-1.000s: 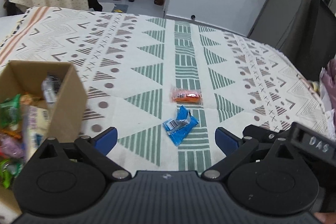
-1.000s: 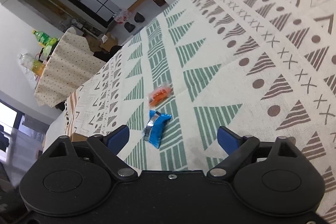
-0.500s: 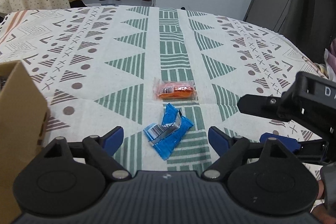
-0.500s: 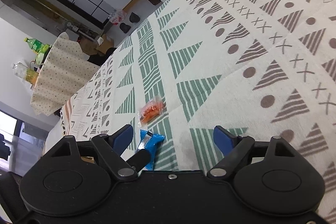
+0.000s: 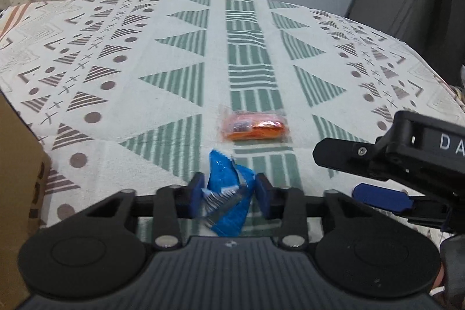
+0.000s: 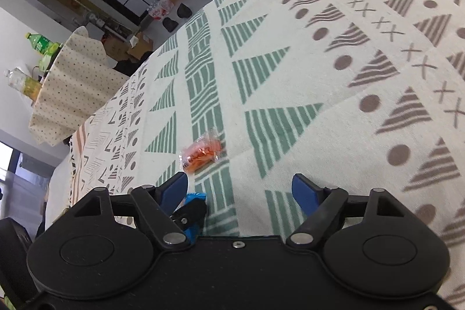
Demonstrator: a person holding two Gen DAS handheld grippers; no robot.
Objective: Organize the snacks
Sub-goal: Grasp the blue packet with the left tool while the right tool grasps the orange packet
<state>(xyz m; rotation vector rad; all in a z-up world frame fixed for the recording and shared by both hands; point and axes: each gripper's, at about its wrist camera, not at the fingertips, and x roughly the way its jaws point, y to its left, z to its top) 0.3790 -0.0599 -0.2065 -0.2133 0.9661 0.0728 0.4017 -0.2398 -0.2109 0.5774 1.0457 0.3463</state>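
Left gripper (image 5: 228, 191): the jaws, wide apart half a second ago, are now closed in on the blue snack packet (image 5: 228, 198), blue pads pressing both its sides.
Blue packet: crumpled between the pads, low over the patterned tablecloth (image 5: 162, 54); whether it is off the cloth I cannot tell.
Right gripper (image 6: 241, 189): jaws spread wide, nothing between them, hovering just right of the left one.
Orange packet (image 5: 253, 126): lying loose on the cloth, just beyond the blue one, untouched.
Cardboard box (image 5: 17, 179): at the left edge, only its side wall showing.
What it means: the grab looks made; next, I judge, comes a carry left to the box, then the orange packet.
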